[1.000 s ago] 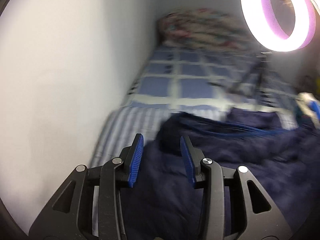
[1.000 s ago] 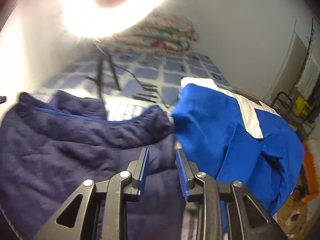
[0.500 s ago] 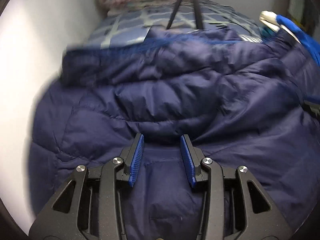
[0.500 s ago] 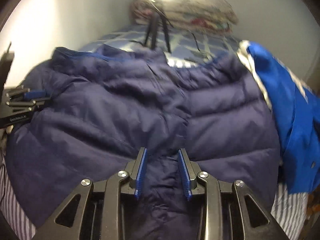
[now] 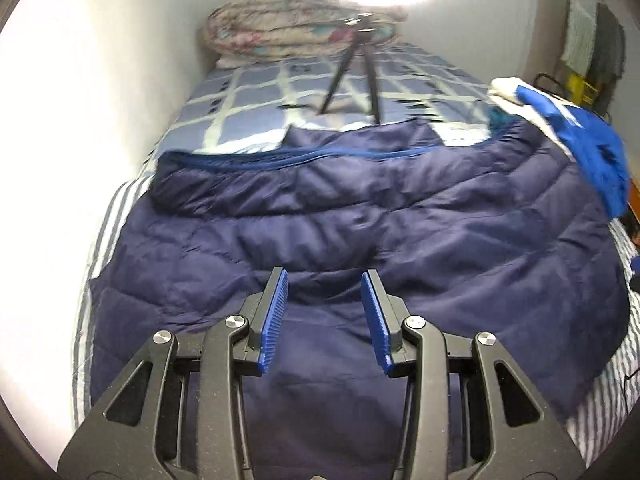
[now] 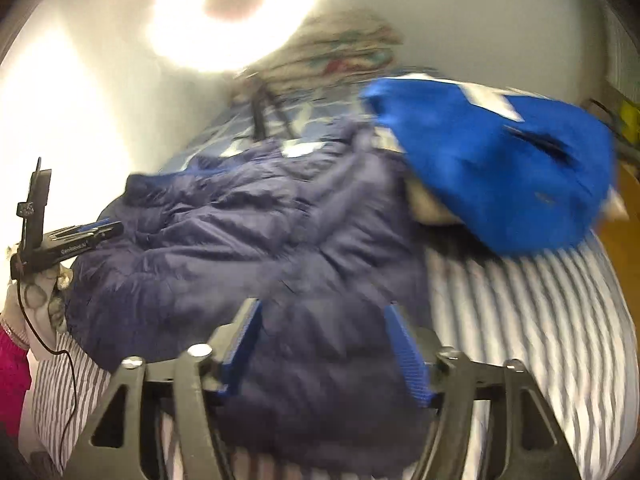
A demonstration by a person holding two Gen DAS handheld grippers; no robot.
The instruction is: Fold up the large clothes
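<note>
Billowing quilted navy jacket [image 5: 360,216] (puffy, creased)

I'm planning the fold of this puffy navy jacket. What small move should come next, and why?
Probably lower the right claw, its jaws opening with nothing gripped, onto the near hem of the puffy navy quilted jacket and close; the jacket lies spread on the striped bedsheet.

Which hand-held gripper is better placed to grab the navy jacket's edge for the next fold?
Probably the right hand-held gripper: its jaws are opening over the navy jacket's right edge, beside the striped sheet. The left hand-held gripper hovers over the jacket's middle.
</note>
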